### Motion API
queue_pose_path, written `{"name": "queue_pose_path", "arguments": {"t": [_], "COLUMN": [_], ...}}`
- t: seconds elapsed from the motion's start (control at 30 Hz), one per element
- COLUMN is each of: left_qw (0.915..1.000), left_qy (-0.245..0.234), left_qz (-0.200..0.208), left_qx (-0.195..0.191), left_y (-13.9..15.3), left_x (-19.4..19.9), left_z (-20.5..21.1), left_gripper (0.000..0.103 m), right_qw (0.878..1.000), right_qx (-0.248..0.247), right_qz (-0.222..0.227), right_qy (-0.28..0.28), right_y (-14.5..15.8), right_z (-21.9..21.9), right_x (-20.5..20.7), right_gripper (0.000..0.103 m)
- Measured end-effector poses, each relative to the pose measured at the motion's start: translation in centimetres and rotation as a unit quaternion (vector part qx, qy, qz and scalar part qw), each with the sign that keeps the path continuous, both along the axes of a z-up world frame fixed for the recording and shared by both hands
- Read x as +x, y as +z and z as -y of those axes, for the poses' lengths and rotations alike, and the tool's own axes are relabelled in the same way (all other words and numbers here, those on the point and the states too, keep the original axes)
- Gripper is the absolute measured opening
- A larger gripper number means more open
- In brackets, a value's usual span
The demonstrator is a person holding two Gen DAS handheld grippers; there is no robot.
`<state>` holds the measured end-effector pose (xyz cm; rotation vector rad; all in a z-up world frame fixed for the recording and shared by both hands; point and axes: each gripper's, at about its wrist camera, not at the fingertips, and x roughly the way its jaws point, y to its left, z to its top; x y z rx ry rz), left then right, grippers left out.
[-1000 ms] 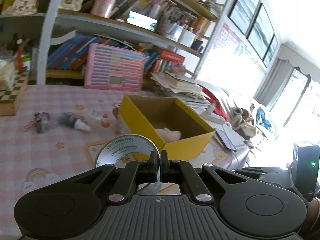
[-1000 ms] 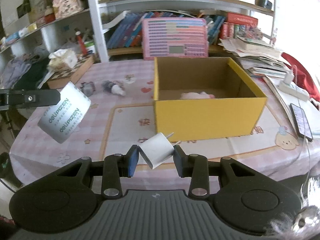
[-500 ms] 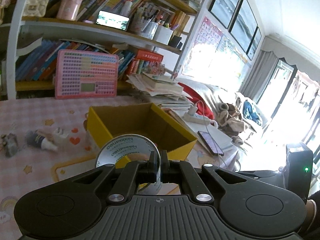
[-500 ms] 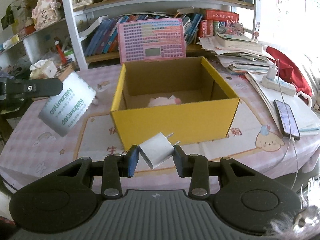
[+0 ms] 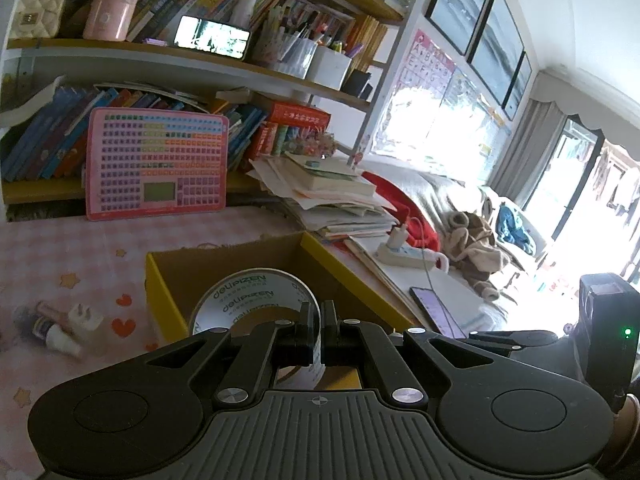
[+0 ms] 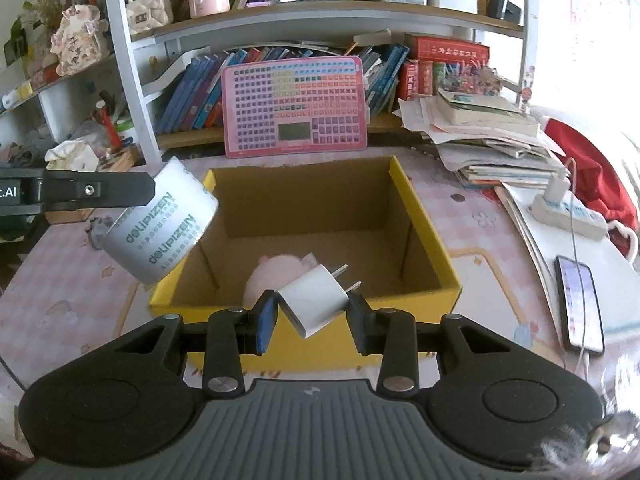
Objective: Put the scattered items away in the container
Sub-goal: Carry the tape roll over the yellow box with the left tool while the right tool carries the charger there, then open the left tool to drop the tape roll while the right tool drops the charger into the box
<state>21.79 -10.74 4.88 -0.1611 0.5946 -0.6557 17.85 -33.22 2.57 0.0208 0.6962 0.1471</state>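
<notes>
An open yellow cardboard box (image 6: 434,240) (image 5: 154,284) stands on the pink table with a pink soft item (image 6: 276,272) inside. My left gripper (image 5: 318,330) is shut on the wall of a wide roll of printed tape (image 5: 256,300) (image 6: 160,228); in the right wrist view the roll hangs over the box's left rim. My right gripper (image 6: 312,316) is shut on a white plug charger (image 6: 316,298), prongs pointing up and right, held just above the box's near wall. A small white-capped bottle (image 5: 56,330) and a white plug (image 5: 86,316) lie on the table left of the box.
A pink keyboard-like board (image 6: 294,106) leans against the bookshelf behind the box. To the right lie stacked papers and books (image 6: 488,140), a power strip with a cable (image 6: 568,212) and a phone (image 6: 580,304). Crumpled tissue (image 6: 72,154) sits at the far left.
Both grippers have moved toward the box with their loads. The box has grown larger in both views; the tape roll now overlaps its left rim and the charger hangs over its near wall.
</notes>
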Motion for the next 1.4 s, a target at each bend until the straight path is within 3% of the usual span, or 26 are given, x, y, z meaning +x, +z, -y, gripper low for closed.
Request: {"name": "queue_pose_path", "arguments": {"t": [0.2,0.33,0.67,0.83,1.1,1.4], "left_qw": [0.9996,0.9985,0.9903,0.9870,0.9842,0.9825], "left_qy": [0.017,0.019,0.032,0.042,0.054,0.071], "left_qz": [-0.008,-0.020,-0.068,-0.083,-0.092,-0.084], "left_qx": [0.021,0.047,0.117,0.131,0.141,0.150], "left_y": [-1.0,-2.3,-6.3,-7.2,-7.8,-7.9], "left_x": [3.2,6.0,10.9,11.8,12.5,12.3], "left_z": [2.2,3.9,6.6,7.0,7.2,7.2], "left_gripper": [0.001,0.001,0.002,0.002,0.002,0.007], "right_qw": [0.999,0.994,0.953,0.938,0.933,0.938], "right_qx": [-0.017,-0.057,-0.175,-0.189,-0.180,-0.164], "right_qz": [-0.007,-0.017,-0.079,-0.115,-0.137,-0.135], "right_qy": [0.044,0.093,0.233,0.268,0.281,0.273], "right_y": [-0.4,-1.3,-5.7,-7.2,-7.6,-7.5], "right_z": [1.1,1.1,-1.6,-2.4,-2.7,-2.3], "right_x": [4.5,8.4,16.1,17.3,17.5,17.5], "right_gripper": [0.035,0.035,0.035,0.036,0.036,0.037]}}
